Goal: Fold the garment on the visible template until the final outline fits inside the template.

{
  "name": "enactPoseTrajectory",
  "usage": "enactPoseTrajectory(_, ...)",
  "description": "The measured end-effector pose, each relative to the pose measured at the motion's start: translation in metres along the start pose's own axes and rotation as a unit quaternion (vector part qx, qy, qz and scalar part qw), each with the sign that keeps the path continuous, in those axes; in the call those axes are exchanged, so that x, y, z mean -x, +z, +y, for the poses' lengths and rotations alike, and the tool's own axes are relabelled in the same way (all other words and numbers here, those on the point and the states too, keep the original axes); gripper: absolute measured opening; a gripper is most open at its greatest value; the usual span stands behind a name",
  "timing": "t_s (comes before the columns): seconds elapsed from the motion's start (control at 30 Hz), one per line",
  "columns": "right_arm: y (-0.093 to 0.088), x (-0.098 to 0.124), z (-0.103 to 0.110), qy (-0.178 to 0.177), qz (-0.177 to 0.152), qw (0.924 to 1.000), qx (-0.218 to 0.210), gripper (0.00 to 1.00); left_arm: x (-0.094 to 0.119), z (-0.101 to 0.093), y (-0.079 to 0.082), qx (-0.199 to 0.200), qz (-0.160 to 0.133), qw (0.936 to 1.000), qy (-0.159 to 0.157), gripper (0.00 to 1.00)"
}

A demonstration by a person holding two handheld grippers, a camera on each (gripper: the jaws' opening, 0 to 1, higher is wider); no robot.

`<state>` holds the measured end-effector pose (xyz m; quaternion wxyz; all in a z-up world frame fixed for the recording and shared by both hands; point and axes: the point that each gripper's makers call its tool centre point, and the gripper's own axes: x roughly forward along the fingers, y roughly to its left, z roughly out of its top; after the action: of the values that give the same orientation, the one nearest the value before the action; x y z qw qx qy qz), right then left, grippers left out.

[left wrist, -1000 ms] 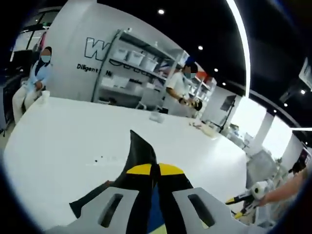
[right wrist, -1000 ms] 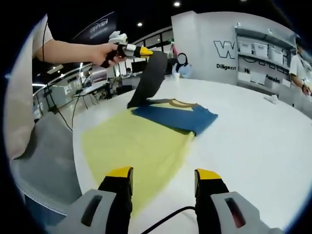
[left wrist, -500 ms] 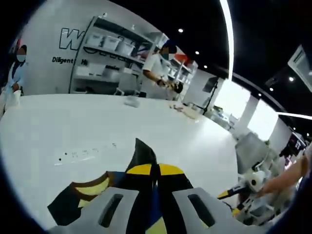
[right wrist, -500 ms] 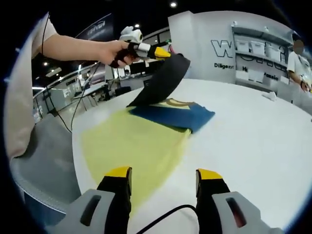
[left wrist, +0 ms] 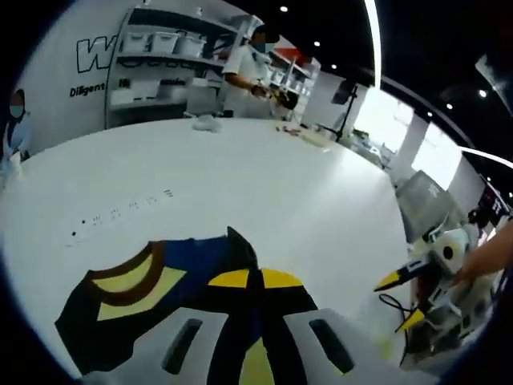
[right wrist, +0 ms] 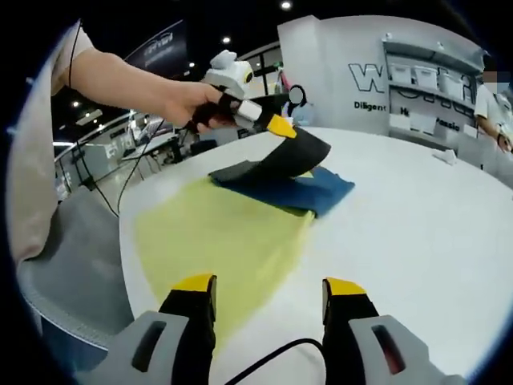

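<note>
Yellow template [right wrist: 216, 241] beneath garment [right wrist: 280, 180], right gripper view.

Right gripper [right wrist: 268, 290]: grey body, black jaws capped yellow, black cable between. Left gripper [right wrist: 282, 127]: white housing, yellow tips. Pale short sleeve [right wrist: 66, 50].

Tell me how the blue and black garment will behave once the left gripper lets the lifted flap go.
Probably floppy: in the right gripper view the flap held by the left gripper curves limply over the garment. It looks light, hanging from one pinch, so it should drop flat. It may slide a little on the smooth white table.
</note>
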<state>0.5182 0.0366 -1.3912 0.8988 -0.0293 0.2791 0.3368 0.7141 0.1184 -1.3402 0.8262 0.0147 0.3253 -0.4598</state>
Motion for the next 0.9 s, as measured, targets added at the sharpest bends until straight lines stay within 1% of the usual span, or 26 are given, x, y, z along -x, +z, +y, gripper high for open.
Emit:
enactPoseTrajectory(0.1,0.000,0.000,0.000,0.000,0.001,1.0000,0.000,0.50,-0.004,0.001,-0.006,0.000,0.009,1.0000,0.005,0.01)
enactPoseTrajectory(0.17,0.000,0.000,0.000,-0.001,0.002,1.0000,0.000,0.50,-0.004,0.001,-0.006,0.012,0.006,0.9999,0.005,0.01)
enactPoseTrajectory(0.3,0.000,0.000,0.001,-0.001,0.003,1.0000,-0.001,0.50,-0.009,-0.005,-0.004,0.013,0.006,0.9999,0.000,0.01)
enactPoseTrajectory(0.37,0.000,0.000,0.001,0.000,0.004,1.0000,-0.002,0.50,-0.012,-0.017,-0.004,0.021,0.003,0.9996,-0.020,0.04)
enactPoseTrajectory(0.43,0.000,0.000,0.002,0.001,0.004,1.0000,-0.002,0.51,-0.014,-0.032,-0.005,0.013,0.005,0.9990,-0.043,0.13)
enactPoseTrajectory(0.47,0.001,-0.001,0.002,0.001,0.004,1.0000,-0.001,0.51,-0.013,-0.038,-0.006,0.008,0.006,0.9987,-0.050,0.15)
enactPoseTrajectory(0.53,0.002,-0.002,0.003,0.002,0.005,1.0000,-0.001,0.51,-0.011,-0.041,-0.007,0.010,0.009,0.9986,-0.051,0.12)
enactPoseTrajectory(0.63,0.005,-0.003,0.004,0.004,0.005,1.0000,0.002,0.50,-0.003,-0.046,-0.007,0.013,0.005,0.9983,-0.057,0.11)
enactPoseTrajectory(0.77,0.008,-0.005,0.004,0.006,0.004,1.0000,0.005,0.50,0.013,-0.044,-0.006,0.017,-0.008,0.9981,-0.059,0.09)
enactPoseTrajectory(0.87,0.010,-0.007,0.006,0.009,0.005,0.9999,0.009,0.50,0.030,-0.037,-0.013,0.020,-0.015,0.9983,-0.053,0.08)
enactPoseTrajectory(0.9,0.010,-0.008,0.008,0.010,0.007,0.9999,0.012,0.50,0.038,-0.032,-0.018,0.023,-0.016,0.9984,-0.050,0.08)
